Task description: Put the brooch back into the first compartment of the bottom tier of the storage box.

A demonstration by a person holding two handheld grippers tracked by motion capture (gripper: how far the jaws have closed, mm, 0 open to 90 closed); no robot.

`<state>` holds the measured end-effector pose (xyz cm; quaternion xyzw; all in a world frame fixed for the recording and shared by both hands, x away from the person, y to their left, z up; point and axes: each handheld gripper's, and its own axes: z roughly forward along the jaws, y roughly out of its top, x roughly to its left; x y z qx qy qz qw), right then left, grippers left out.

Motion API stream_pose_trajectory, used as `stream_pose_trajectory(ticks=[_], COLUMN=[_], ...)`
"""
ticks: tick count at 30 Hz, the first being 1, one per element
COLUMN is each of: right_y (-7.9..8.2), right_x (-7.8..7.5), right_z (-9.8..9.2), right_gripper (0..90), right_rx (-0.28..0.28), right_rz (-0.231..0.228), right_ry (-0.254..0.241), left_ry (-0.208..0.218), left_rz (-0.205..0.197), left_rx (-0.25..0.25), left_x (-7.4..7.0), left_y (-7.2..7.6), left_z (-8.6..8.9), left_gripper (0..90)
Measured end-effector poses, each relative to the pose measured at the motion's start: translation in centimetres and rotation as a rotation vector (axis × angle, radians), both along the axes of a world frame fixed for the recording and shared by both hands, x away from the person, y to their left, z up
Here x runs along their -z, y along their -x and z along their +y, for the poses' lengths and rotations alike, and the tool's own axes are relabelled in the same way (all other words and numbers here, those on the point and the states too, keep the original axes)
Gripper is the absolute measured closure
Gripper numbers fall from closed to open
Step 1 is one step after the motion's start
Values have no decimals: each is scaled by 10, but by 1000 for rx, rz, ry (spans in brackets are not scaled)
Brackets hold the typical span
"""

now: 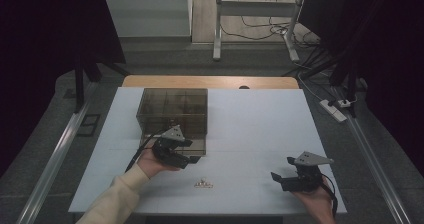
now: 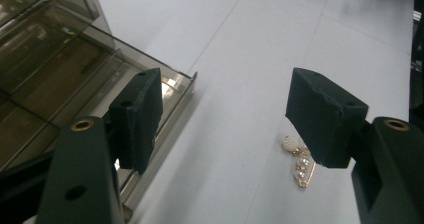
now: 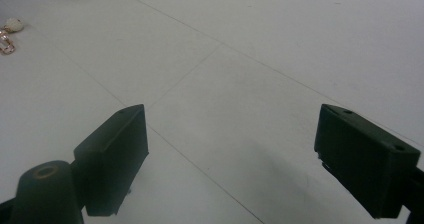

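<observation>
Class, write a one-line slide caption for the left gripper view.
Open left gripper above the pearl hair clip, beside the smoky drawer box.

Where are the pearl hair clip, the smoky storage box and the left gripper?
pearl hair clip (image 1: pixel 203 184), high view, its middle.
smoky storage box (image 1: pixel 172 113), high view, its front wall.
left gripper (image 2: pixel 225 114), left gripper view, midway between its open jaws.

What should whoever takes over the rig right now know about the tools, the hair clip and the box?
Left tool: open, nothing held, at the open drawer of the smoked plastic box.
Right tool: open, nothing held, low over the white table at its right side.
Pearl hair clip: lying loose on the table near the front edge, between the tools.
Done: the drawer is out.
Left, probably: pick up the clip, put it in the drawer, close it.
</observation>
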<state>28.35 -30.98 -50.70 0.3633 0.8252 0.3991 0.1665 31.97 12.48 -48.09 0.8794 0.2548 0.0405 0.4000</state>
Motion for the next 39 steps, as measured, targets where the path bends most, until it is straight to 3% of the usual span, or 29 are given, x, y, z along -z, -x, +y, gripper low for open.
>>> stream_pose_trajectory(ticks=[16, 39], right_y=[0, 0], right_x=[-1, 0], right_z=[0, -1], right_gripper=[133, 133], right_rx=[-1, 0], right_rz=[-5, 3], right_ry=[-4, 2], left_ry=[-28, -157], left_rz=[17, 48], left_rx=[70, 195], left_x=[3, 11], left_y=[5, 16], left_z=[-22, -40], left_gripper=[318, 303])
